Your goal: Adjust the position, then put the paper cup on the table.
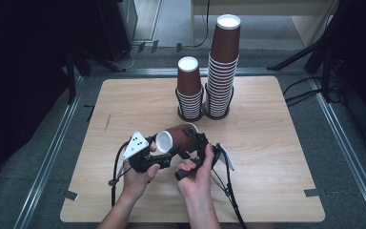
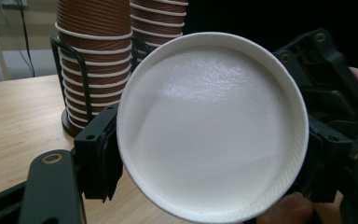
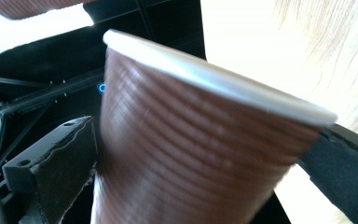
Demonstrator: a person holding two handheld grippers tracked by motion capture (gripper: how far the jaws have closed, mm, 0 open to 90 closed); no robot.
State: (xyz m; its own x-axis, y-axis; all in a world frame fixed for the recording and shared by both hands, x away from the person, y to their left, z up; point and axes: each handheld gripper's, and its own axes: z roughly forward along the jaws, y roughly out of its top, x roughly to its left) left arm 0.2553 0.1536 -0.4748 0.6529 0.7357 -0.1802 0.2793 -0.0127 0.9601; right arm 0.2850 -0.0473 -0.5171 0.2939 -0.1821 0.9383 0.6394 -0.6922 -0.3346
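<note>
- Nearest the person, a single brown ribbed paper cup with a white base [image 1: 177, 137] is held on its side above the pale wooden table [image 1: 267, 157], between the two hands, clear of the tabletop.
- The right gripper [image 1: 199, 143] is seen pinching this cup: in the right gripper view its black jaws are pressed against the ribbed wall on either side, below the white rim.
- The left gripper [image 1: 164, 153] is set at the cup's white end; in the left gripper view the white disc [image 2: 212, 126] sits between its jaws, a pad lying close against the disc's edge on one side. Whether a firm pinch is made there cannot be told.
- Farther back, a short stack of brown paper cups, bases up [image 1: 189, 90], stands in a black wire holder, with a taller stack of the same cups [image 1: 223, 67] just beside it.
- The work is judged to be partway: one cup is off the stacks and in hand, apparently being passed or turned between the grippers.
- Setting the cup down or onto a stack is judged to remain, and many cups are left stacked.
</note>
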